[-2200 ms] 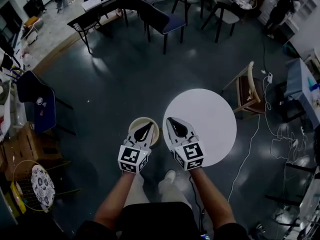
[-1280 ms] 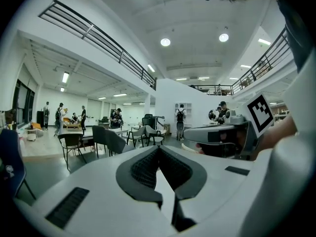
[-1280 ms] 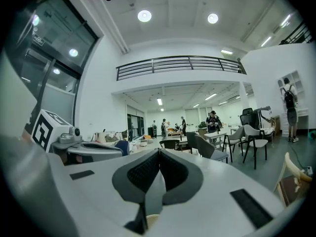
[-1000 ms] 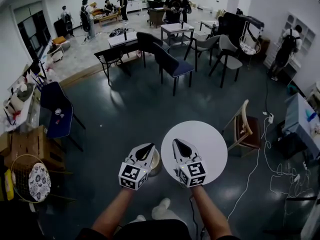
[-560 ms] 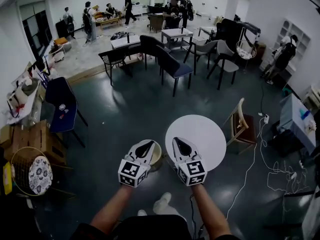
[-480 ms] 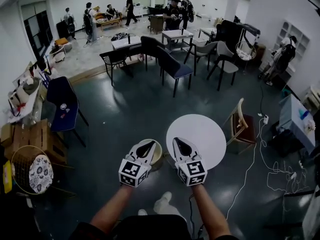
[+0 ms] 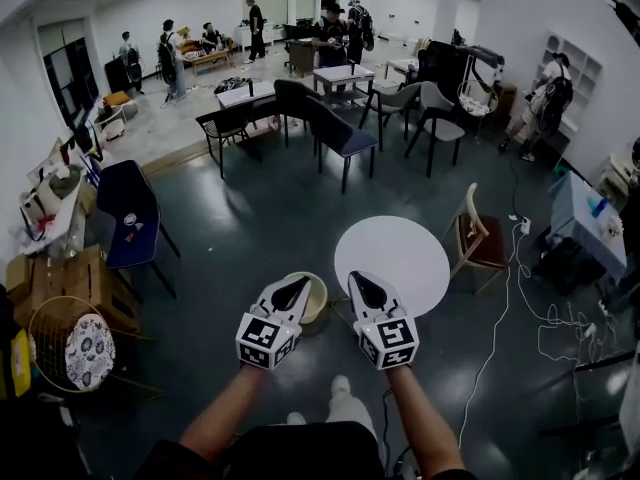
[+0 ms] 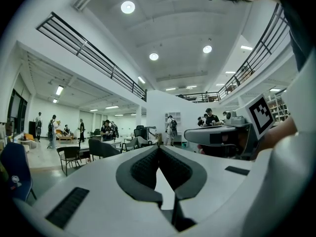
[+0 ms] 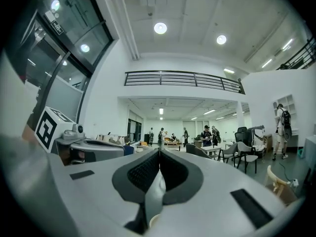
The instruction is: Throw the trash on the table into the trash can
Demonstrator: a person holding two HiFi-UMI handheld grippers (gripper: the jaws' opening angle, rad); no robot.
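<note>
White round table point(image 7: 410, 243), top bare as far as the head view shows: no trash can be made out on it, tho the strip under the R gripper point(image 7: 358, 280) is covered. Beige trash can point(image 7: 319, 296) stands on the dark floor point(image 7: 250, 218) just beside the table's left edge, partly behind the L gripper point(image 7: 297, 284); contents not visible. Both grippers are held side by side, pointing level out over can and table. L gripper view: pads point(image 8: 145, 167) pressed together, nothing between. R gripper view: pads point(image 9: 145, 172) likewise clenched, apparently empty. Judged stage: task at or near its end, or paused w/ nothing in hand. Risks from here: (a) a small scrap hidden beneath the grippers would go unnoticed and stay on the table; (b) w/ jaws clenched, a reach for any item would shove it off the edge instead of grasping it; (c) can sits near the person's shoe point(image 7: 340, 388), so a step fwd could tip it; (d) white cable point(image 7: 497, 313) on the floor right of the table could snag a foot
</note>
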